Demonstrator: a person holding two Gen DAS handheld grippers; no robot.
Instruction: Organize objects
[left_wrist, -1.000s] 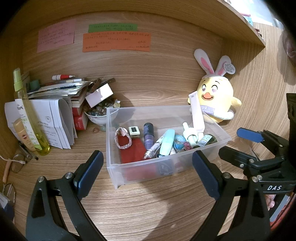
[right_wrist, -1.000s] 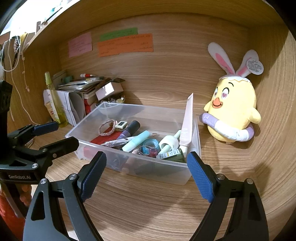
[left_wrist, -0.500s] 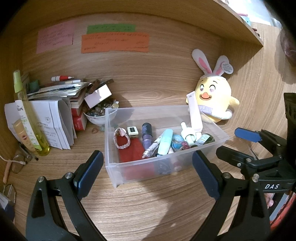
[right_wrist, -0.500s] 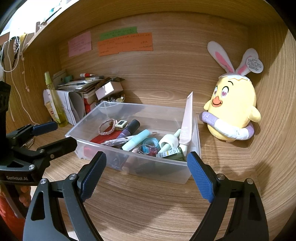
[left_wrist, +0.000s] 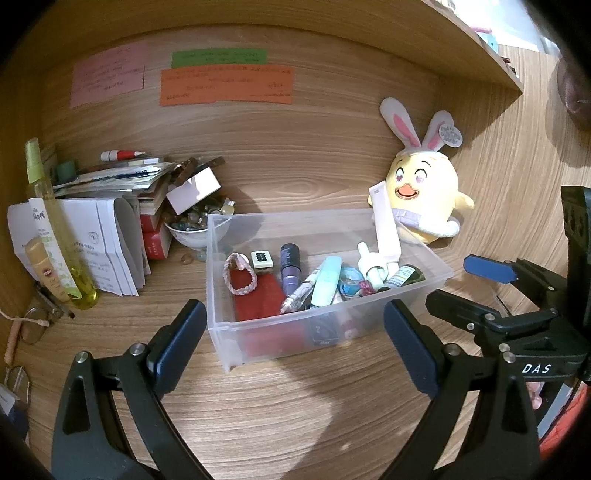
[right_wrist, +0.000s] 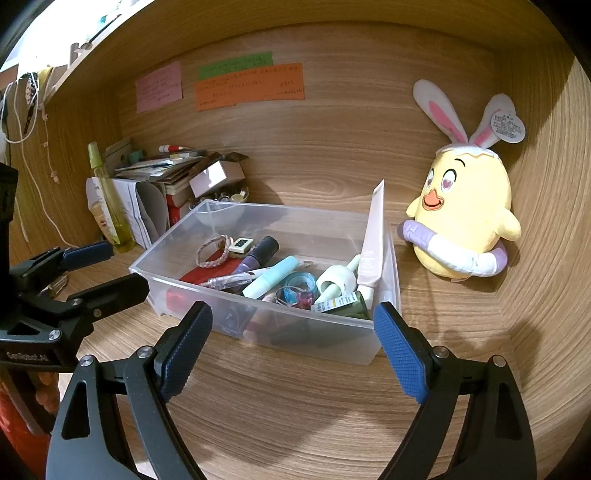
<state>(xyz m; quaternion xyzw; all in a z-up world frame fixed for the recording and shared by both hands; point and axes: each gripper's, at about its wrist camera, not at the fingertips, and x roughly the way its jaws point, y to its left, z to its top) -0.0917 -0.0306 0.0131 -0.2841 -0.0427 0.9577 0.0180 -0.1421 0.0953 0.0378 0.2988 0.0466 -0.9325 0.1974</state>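
Left gripper (left_wrist: 293, 345) and right gripper (right_wrist: 291, 341) hovered with jaws wide apart and empty, clear plastic bin (left_wrist: 432, 275) of small toiletries sat just ahead on wooden desk (left_wrist: 295, 406), yellow bunny-eared plush (right_wrist: 465, 218) stood beside it.

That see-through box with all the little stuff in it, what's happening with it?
Nobody is touching it right now. A person holds two claws, the left claw and the right claw, both open and empty, hovering in front of the clear box. Pens, bottles and a bracelet lie inside. A yellow chick plush sits beside it.
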